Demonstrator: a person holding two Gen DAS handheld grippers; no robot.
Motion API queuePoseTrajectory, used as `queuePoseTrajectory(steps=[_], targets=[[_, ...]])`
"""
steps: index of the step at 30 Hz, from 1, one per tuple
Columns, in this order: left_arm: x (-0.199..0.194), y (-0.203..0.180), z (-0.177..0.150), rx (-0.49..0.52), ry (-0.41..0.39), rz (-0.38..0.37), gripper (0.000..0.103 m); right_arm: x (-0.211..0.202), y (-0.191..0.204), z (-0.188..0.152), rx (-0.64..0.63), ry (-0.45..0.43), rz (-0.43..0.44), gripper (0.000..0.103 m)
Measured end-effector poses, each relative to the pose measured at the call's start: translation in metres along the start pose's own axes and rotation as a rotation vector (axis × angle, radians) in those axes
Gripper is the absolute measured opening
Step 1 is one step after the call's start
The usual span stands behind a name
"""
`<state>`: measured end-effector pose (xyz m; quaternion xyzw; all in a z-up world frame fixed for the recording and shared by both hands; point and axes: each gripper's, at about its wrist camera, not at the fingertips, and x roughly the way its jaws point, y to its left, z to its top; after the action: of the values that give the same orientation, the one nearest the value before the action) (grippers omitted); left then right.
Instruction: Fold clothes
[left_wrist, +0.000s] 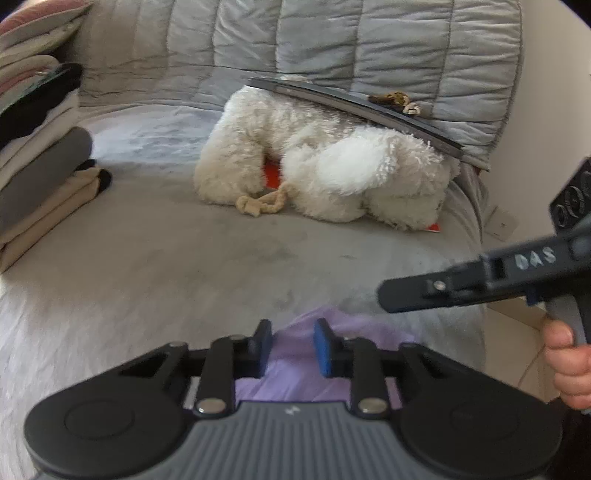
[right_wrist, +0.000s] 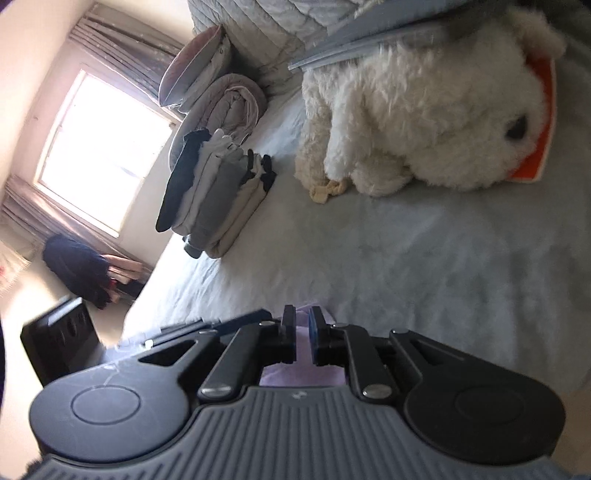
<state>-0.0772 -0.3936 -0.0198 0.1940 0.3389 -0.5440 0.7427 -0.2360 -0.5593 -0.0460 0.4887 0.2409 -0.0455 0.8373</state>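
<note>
A lilac garment (left_wrist: 332, 354) lies at the near edge of the grey bed. My left gripper (left_wrist: 292, 343) is over it, its blue-padded jaws a little apart with the lilac cloth showing between them. In the right wrist view my right gripper (right_wrist: 302, 332) has its jaws nearly closed, with lilac cloth (right_wrist: 295, 374) in the narrow gap and below; I cannot tell whether it is pinched. The right gripper (left_wrist: 391, 295) also shows from the side in the left wrist view, held by a hand, just right of the garment.
A white fluffy dog (left_wrist: 325, 166) lies on the bed (left_wrist: 166, 258) against a quilted grey cover, with a knotted rope toy (left_wrist: 258, 203) by it. A stack of folded clothes (right_wrist: 218, 199) sits at the left. A window (right_wrist: 99, 155) is beyond.
</note>
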Motion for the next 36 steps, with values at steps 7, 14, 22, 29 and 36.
queuePoseTrajectory(steps=[7, 14, 22, 29, 36], targets=[[-0.003, -0.003, -0.026, -0.018, -0.072, 0.041, 0.002, 0.017, -0.002, 0.005, 0.019, 0.026, 0.004, 0.016], [0.001, -0.011, -0.046, 0.007, -0.148, 0.09, 0.002, 0.03, 0.006, 0.002, -0.078, 0.056, -0.045, 0.02], [0.002, -0.018, -0.056, 0.024, -0.205, 0.131, 0.002, 0.043, 0.022, -0.007, -0.224, 0.042, -0.104, 0.024], [0.001, -0.018, -0.054, 0.014, -0.2, 0.132, 0.002, 0.039, 0.035, -0.011, -0.318, -0.054, -0.171, 0.002], [0.0, -0.013, -0.036, 0.038, -0.154, 0.108, 0.015, 0.009, 0.033, 0.0, -0.304, -0.125, -0.194, 0.015]])
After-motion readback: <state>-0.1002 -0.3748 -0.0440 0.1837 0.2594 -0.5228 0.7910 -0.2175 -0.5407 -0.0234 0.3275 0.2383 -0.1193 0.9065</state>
